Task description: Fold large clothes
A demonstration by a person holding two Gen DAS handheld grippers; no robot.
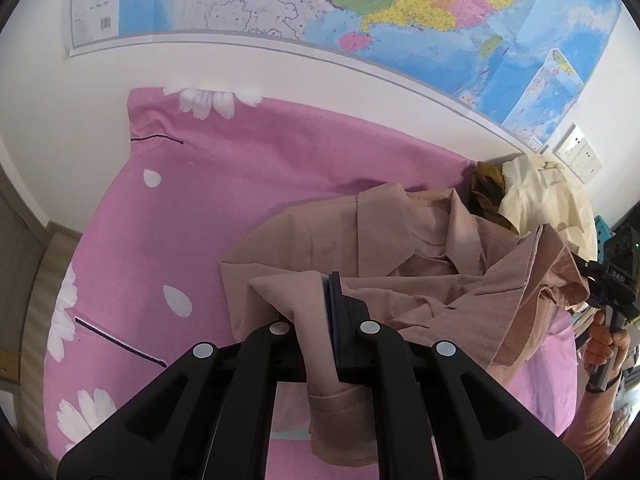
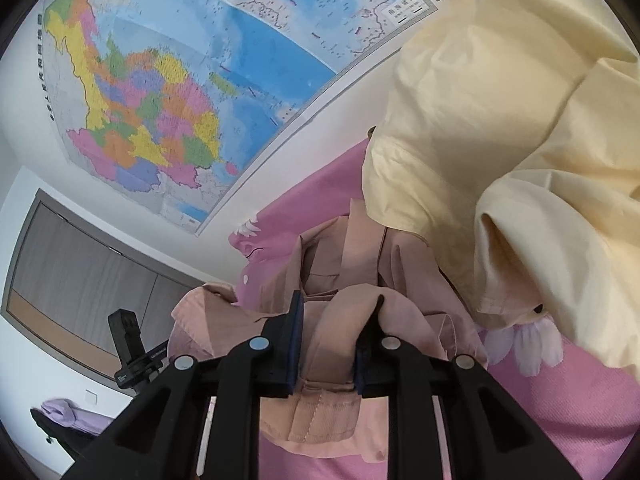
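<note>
While the tan shirt [image 1: 420,256] lies rumpled on the pink flowered bedsheet [image 1: 168,208], the left gripper [image 1: 316,312] is pinched tight on a fold of its cloth, which drapes down over the jaws. The left wrist view alone shows the person's hand [image 1: 604,340] carrying the right gripper [image 2: 332,320] at the shirt's far edge. The right wrist view shows that gripper's jaws clamping a thick bunch of the same shirt, with a cream garment [image 2: 520,140] heaped just beside it, a grey door [image 2: 80,272] behind, and the wall map [image 2: 180,80] above
</note>
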